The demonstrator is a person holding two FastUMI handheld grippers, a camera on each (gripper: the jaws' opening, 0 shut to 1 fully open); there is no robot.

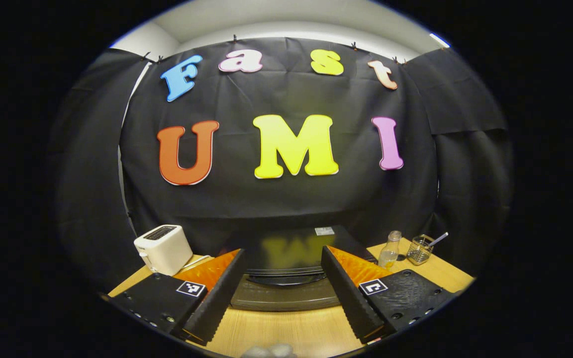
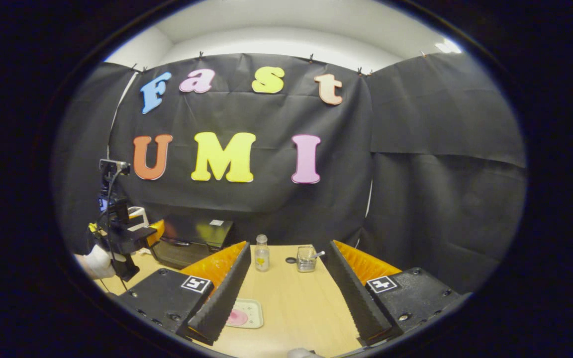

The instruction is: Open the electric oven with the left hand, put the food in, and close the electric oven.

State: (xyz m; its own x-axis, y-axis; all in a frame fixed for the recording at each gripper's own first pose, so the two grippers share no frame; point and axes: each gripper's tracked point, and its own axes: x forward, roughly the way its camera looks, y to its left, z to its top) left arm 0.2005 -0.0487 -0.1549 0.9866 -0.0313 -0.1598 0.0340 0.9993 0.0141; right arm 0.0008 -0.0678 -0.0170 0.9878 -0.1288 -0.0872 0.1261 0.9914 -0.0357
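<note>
Bench: pale wood-grain, smooth, flat.
Oven: glossy black box at 12 o'clock of left gripper, door closed; slick handle likely to slip from ribbed fingers.
Left gripper: spread apart, empty.
Right gripper: spread apart, empty.
Food: pink, round, on pale square plate at 7 o'clock; risks sliding off.

Left gripper: fingers spread wide, nothing between. Right gripper: same, open, empty. Gloved hand holds left.
</note>
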